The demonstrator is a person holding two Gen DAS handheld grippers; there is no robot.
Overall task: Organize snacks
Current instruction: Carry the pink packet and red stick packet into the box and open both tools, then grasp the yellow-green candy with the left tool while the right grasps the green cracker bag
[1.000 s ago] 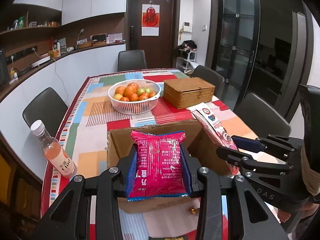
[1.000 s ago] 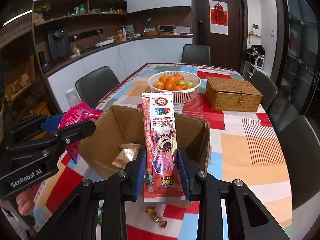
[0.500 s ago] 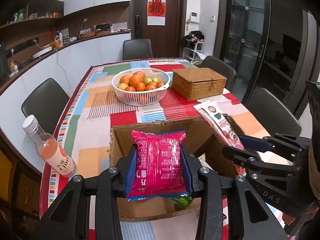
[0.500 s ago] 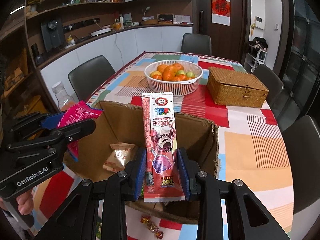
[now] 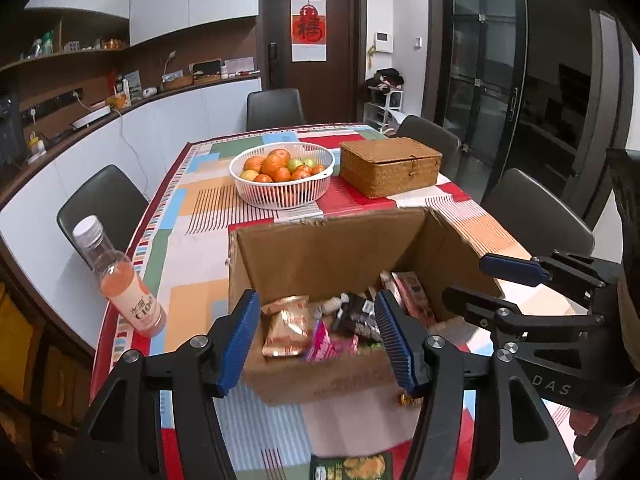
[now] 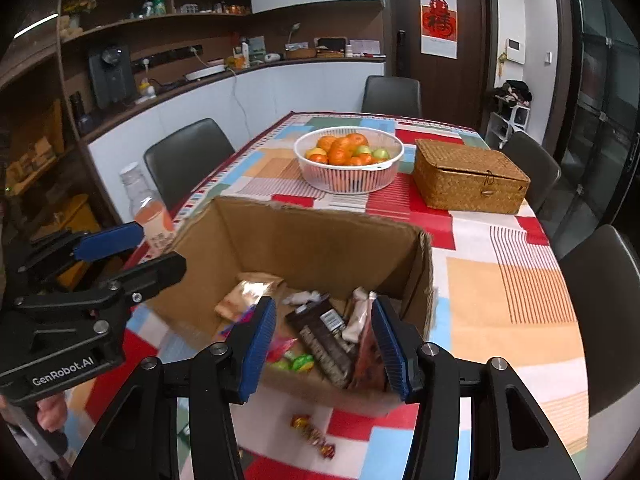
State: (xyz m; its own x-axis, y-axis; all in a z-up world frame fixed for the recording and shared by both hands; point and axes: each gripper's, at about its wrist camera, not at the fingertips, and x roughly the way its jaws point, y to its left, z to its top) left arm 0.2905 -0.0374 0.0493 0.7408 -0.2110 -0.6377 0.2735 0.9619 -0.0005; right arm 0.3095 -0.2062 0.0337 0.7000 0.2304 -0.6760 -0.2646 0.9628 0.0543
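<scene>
An open cardboard box [image 5: 320,248] [image 6: 312,240] stands on the table near its front edge. Inside lie several snack packets: a gold bag [image 5: 286,330], a pink packet [image 5: 322,344], a dark bar [image 6: 324,336] and the long red stick pack [image 6: 366,356] against the right wall. My left gripper [image 5: 318,338] is open and empty over the box's near wall. My right gripper [image 6: 324,342] is open and empty over the box too. Each gripper shows in the other's view, the right [image 5: 500,284] and the left [image 6: 132,252].
A white basket of oranges [image 5: 282,178] and a woven box [image 5: 390,166] stand behind the box. A pink drink bottle [image 5: 120,280] stands at the left table edge. Loose wrapped candies [image 6: 312,436] and a green packet [image 5: 350,466] lie in front of the box. Chairs surround the table.
Both grippers have opened. The pink packet has left my left gripper and the long stick pack my right; both now lie in the box. Both grippers came closer over the box.
</scene>
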